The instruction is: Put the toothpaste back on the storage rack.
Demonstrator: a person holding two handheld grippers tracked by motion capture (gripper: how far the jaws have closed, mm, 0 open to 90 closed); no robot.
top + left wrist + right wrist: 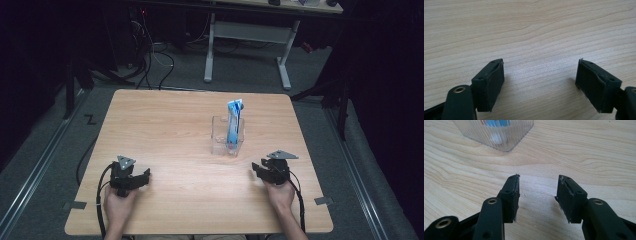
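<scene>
Two grippers rest low on the wooden table (165,120), one in each of the person's hands, near the edge closest to the person. From the high view, the left gripper (145,175) sits at the near left and the right gripper (256,169) at the near right, well apart from one another. Between them and farther back stands a clear plastic holder (220,137) with a blue and white tube (233,125) upright inside it, its top rising above the rim. The holder stands nearer the right gripper than the left.

In the left gripper view, the left gripper (540,77) has its jaws spread wide over bare wood, nothing between them.

In the right gripper view, the right gripper (537,195) has its jaws parted and empty, and the ribbed clear holder (506,140) stands ahead and to the left, apart from the jaw tips.
</scene>
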